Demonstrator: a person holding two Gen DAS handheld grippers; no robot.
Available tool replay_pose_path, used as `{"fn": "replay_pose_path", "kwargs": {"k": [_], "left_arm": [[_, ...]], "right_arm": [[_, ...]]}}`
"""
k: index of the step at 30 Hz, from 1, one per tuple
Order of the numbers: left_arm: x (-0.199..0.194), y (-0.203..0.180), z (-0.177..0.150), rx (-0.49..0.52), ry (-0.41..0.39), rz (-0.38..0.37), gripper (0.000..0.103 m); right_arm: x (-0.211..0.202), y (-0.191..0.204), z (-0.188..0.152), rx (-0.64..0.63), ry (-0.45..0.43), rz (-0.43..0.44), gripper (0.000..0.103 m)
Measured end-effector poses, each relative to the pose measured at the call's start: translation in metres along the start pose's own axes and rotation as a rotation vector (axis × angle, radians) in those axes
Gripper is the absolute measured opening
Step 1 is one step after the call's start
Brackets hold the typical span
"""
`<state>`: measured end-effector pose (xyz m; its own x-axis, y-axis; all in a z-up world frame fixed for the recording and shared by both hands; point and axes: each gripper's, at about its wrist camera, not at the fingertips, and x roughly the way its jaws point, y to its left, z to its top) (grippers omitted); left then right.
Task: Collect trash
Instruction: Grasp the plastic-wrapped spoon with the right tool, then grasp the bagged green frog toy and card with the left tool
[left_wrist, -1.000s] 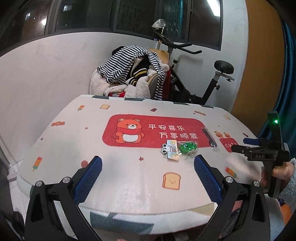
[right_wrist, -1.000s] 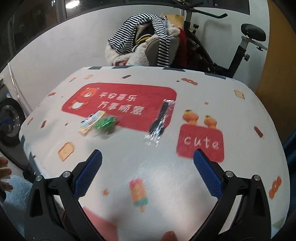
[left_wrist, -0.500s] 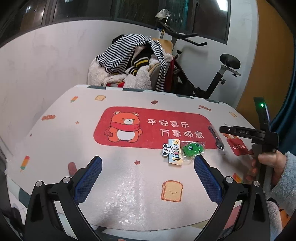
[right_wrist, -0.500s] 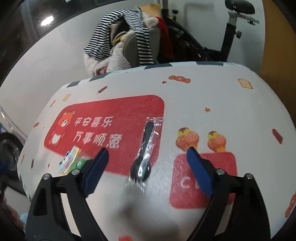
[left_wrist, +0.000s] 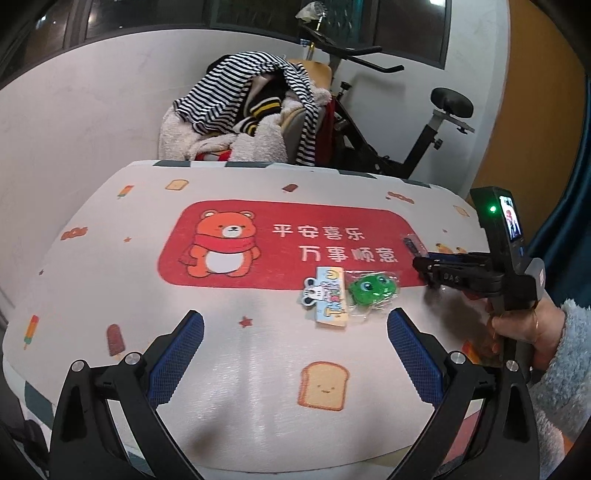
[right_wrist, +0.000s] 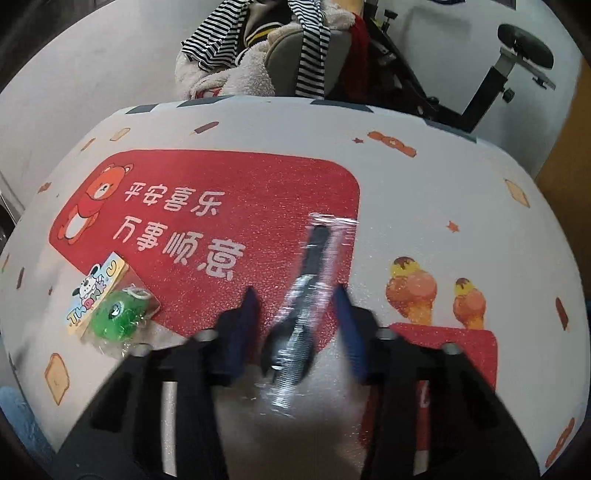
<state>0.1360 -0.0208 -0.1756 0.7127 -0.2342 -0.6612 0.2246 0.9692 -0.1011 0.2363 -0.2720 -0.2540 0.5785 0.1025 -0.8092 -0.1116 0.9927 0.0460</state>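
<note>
R gripper (right_wrist: 297, 314) sat low over the black plastic spoon in clear crinkly wrapper (right_wrist: 306, 295), blue pads either side w/ gaps still showing; jaws had just been closing, not yet pinching. Spoon lay on the cartoon-print tablecloth (left_wrist: 258, 369) at the red panel's edge. L gripper (left_wrist: 295, 354) hung wide open, empty, near the green frog toy in clear bag (left_wrist: 373, 290).

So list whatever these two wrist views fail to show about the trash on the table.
- Right wrist view: motion blur on the right gripper hides whether its closing fingers touch the wrapped black utensil.
- Left wrist view: the right gripper covers most of that utensil.
- Both views: print on the cartoon card beside the green toy packet is too small.
- No bin visible.
</note>
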Motion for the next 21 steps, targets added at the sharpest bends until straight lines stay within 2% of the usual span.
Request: {"fn": "replay_pose_path", "kwargs": {"k": [1,2,3,11,17,21], "left_arm": [[0.001,-0.003,0.0,-0.001,0.002,-0.007,0.097],[0.002,-0.004,0.0,-0.003,0.006,-0.012,0.097],[0.003,-0.005,0.001,-0.006,0.01,-0.014,0.097],[0.023,-0.011,0.003,-0.033,0.058,-0.058,0.097],[0.035,-0.017,0.005,-0.041,0.081,-0.076,0.097],[0.047,-0.024,0.005,-0.004,0.108,-0.085,0.097]], "right_arm": [[-0.001,0.001,-0.001,-0.003,-0.005,0.01,0.026],[-0.002,0.002,-0.002,-0.008,-0.009,0.012,0.018],[-0.004,0.004,-0.004,-0.01,-0.015,0.021,0.016],[-0.045,0.0,-0.017,0.005,-0.238,0.081,0.015],[-0.048,-0.02,-0.016,0.109,-0.262,0.089,0.015],[-0.047,-0.027,-0.018,0.155,-0.272,0.09,0.015]]}}
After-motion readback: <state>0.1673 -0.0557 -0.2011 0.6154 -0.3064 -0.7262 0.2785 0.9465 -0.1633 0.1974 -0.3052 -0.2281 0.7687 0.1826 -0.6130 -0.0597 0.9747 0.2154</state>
